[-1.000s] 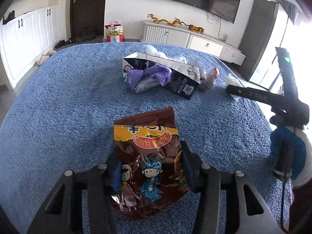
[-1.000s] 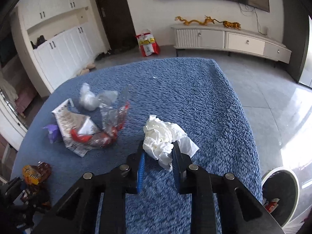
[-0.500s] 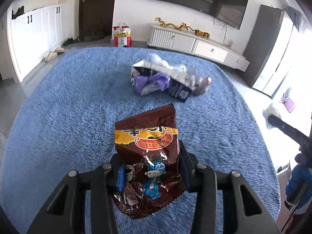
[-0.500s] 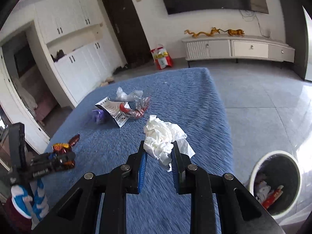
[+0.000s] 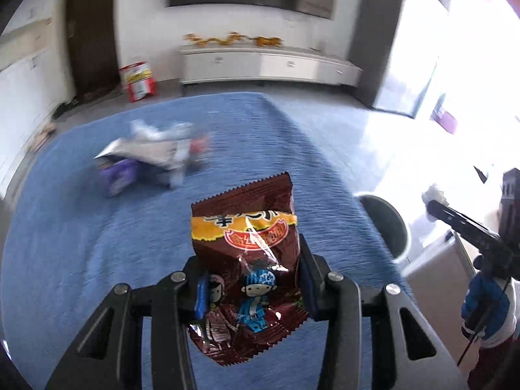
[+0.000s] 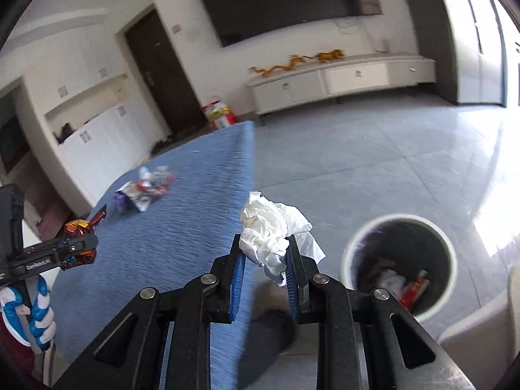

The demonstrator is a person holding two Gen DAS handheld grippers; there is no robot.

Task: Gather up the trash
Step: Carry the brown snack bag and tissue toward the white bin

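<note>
Left hand-held gripper (image 5: 253, 287) clamps snack bag (image 5: 247, 260) upright, long axis vertical.

A blue fuzzy tabletop (image 6: 182, 227) carried a heap of wrappers (image 6: 144, 188), while a white bin (image 6: 399, 260) stood on the grey floor (image 6: 373, 159).
</note>
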